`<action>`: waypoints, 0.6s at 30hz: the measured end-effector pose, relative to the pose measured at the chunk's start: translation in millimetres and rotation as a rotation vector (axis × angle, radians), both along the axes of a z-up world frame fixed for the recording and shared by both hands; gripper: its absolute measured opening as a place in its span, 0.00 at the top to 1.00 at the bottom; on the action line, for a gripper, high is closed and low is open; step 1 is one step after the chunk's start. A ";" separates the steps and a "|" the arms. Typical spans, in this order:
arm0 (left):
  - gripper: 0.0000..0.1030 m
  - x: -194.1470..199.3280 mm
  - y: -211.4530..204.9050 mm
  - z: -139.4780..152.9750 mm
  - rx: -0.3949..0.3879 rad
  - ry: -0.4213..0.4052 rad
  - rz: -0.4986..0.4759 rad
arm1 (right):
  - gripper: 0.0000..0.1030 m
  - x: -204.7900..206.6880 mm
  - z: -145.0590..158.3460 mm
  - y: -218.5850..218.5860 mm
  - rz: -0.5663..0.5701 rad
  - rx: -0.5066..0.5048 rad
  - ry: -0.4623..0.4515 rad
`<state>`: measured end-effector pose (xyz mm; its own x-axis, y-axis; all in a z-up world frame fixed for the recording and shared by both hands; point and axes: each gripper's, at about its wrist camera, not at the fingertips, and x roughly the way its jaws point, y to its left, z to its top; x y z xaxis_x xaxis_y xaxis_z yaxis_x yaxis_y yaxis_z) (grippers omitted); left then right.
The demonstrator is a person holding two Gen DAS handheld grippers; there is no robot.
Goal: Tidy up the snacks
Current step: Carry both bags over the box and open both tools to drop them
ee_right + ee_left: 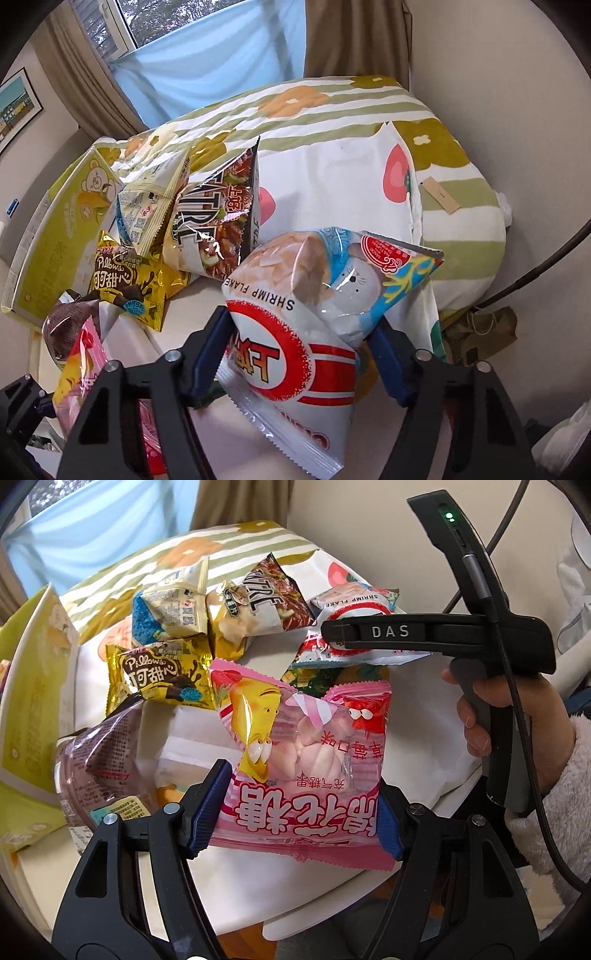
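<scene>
A pink marshmallow bag (pixel 306 746) hangs upside down over the white tabletop (pixel 424 738), with my left gripper (pixel 295 819) shut on its lower part; both blue pads press its sides. The same pink bag (pixel 81 362) shows at the lower left of the right wrist view. A white, red and blue shrimp flakes bag (pixel 295 295) sits crumpled between the blue pads of my right gripper (pixel 299 354), which is shut on it. From the left wrist view the right gripper (pixel 328 633) is seen side-on over the shrimp flakes bag (pixel 351 609), held by a hand (pixel 495 709) in a fleecy sleeve.
A pile of snacks lies behind: a gold Pillows pack (pixel 159 679), a chips bag (pixel 266 598), a yellow-white pack (pixel 173 605) and a purple bag (pixel 99 760). A green box (pixel 59 236) leans at the left. A flowered quilt (pixel 332 110) fills the back.
</scene>
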<state>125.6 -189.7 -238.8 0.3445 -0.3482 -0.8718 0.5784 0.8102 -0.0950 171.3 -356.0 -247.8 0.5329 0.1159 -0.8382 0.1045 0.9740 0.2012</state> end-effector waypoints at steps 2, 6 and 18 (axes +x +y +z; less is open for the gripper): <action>0.35 -0.9 0.1 3.0 0.000 -0.006 -0.001 | 0.36 -2.8 5.1 -1.1 0.000 0.005 -0.012; 0.35 -3.6 1.0 12.1 -0.008 -0.017 0.001 | 0.36 -7.0 18.3 1.3 0.010 -0.010 -0.034; 0.35 -13.9 21.7 81.6 -0.046 -0.137 0.065 | 0.36 -21.8 89.2 6.6 0.064 -0.022 -0.113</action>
<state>111.7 -167.9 -157.3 0.4821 -0.3595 -0.7989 0.5351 0.8429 -0.0563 149.5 -349.4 -158.6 0.6162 0.1345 -0.7760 0.0204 0.9823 0.1864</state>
